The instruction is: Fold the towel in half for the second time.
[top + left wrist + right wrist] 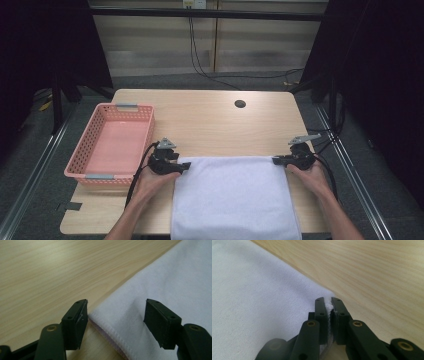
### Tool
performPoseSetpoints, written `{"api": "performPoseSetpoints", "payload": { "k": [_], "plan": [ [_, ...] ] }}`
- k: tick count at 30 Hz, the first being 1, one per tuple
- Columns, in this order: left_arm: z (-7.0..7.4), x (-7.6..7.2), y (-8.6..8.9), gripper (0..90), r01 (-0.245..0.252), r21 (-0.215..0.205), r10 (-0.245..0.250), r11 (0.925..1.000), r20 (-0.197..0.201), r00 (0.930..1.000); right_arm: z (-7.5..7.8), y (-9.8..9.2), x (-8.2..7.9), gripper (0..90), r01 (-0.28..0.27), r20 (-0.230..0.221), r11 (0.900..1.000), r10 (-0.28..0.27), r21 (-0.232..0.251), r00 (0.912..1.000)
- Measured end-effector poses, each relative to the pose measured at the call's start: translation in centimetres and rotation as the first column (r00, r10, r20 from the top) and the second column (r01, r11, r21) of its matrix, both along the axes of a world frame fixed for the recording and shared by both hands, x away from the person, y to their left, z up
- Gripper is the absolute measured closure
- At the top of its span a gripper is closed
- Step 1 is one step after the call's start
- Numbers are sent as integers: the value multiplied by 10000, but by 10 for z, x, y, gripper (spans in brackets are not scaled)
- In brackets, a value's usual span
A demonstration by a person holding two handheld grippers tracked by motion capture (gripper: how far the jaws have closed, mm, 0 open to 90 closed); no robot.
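Note:
A white towel (235, 195) lies flat on the wooden table (210, 125) and hangs over its near edge. My left gripper (184, 166) rests at the towel's far left corner. In the left gripper view the jaws (116, 315) stand open, with the hemmed corner of the towel (162, 277) lying between them and the pads off the cloth. My right gripper (276, 160) sits at the far right corner. In the right gripper view it (328, 300) is shut on the towel (257, 302), a thin fold of white cloth pinched between the pads.
A pink plastic basket (84, 145) with grey handles stands empty at the table's left, close to my left hand. A round cable hole (240, 104) sits near the far edge. Bare wood stretches beyond the towel. Black cables trail from both grippers.

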State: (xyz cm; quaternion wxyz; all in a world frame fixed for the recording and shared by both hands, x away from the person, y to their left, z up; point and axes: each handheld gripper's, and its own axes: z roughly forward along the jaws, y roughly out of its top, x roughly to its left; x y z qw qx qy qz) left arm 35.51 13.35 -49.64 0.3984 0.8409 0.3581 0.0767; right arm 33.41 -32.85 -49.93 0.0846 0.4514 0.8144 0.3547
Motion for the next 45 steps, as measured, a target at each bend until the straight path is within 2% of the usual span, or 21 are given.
{"api": "performPoseSetpoints", "payload": {
  "k": [4,10,12,13,14,16,19,22,23,24,26,27,30,32,35,38,40,42,45],
  "plan": [
    [-6,6,5,358,-167,-51,165,9998,-323,9993,0,1,-1,839,-3,77,10000,3,-55,10000],
    [-8,7,3,389,-109,7,109,9999,-74,9999,0,0,-1,838,-17,58,10000,17,-27,10000],
    [-7,5,2,545,331,-81,-333,9994,-173,9993,0,0,-1,840,-27,22,10000,27,-18,10000],
    [-7,3,2,678,747,-41,-748,9972,-255,9969,0,0,-2,841,-41,-8,10000,41,47,10000],
    [-7,1,0,786,947,-164,-952,9954,-311,9950,1,-1,-1,841,-99,45,9999,99,72,9999],
    [-5,0,-1,818,867,-358,-883,9956,-456,9950,3,-3,-3,846,0,22,9985,-1,542,10000],
    [5,-3,3,835,812,-1150,-859,9900,-359,9957,11,-10,-8,850,102,210,9921,-129,1253,9997],
    [17,-6,9,840,750,-1840,-785,9801,-119,9968,21,-14,-12,853,102,466,9863,-181,1648,9987],
    [21,-6,10,840,709,-1815,-729,9808,-43,9973,24,-15,-12,854,59,551,9830,-162,1834,9984],
    [25,-6,11,840,777,-2092,-816,9748,-98,9966,28,-14,-12,854,13,719,9825,-150,1862,9973],
    [33,-6,11,840,718,-2007,-717,9770,78,9974,35,-14,-12,854,-67,887,9803,-111,1976,9960],
    [38,-6,10,840,764,-2335,-764,9693,91,9970,39,-14,-11,854,-94,984,9795,-107,2012,9951],
    [50,-5,5,840,900,-2269,-845,9698,339,9959,48,-17,-9,855,-110,1266,9730,-188,2304,9918],
    [57,-1,6,840,983,-2292,-917,9684,393,9950,53,-18,-7,855,-126,1406,9745,-195,2240,9899],
    [67,8,8,840,817,-2394,-719,9675,493,9962,61,-20,-3,854,-92,1555,9734,-272,2290,9875],
    [74,18,9,840,745,-2191,-630,9729,587,9963,67,-22,3,855,-10,1680,9713,-401,2380,9850],
    [79,26,8,840,705,-2011,-586,9770,642,9962,71,-23,8,855,-21,1656,9733,-369,2296,9855],
    [84,35,7,840,582,-2085,-449,9763,678,9967,75,-24,15,855,65,1762,9752,-465,2211,9833],
    [90,48,5,840,524,-1907,-381,9802,780,9962,79,-25,28,856,288,1729,9753,-678,2189,9826]
  ]
}}
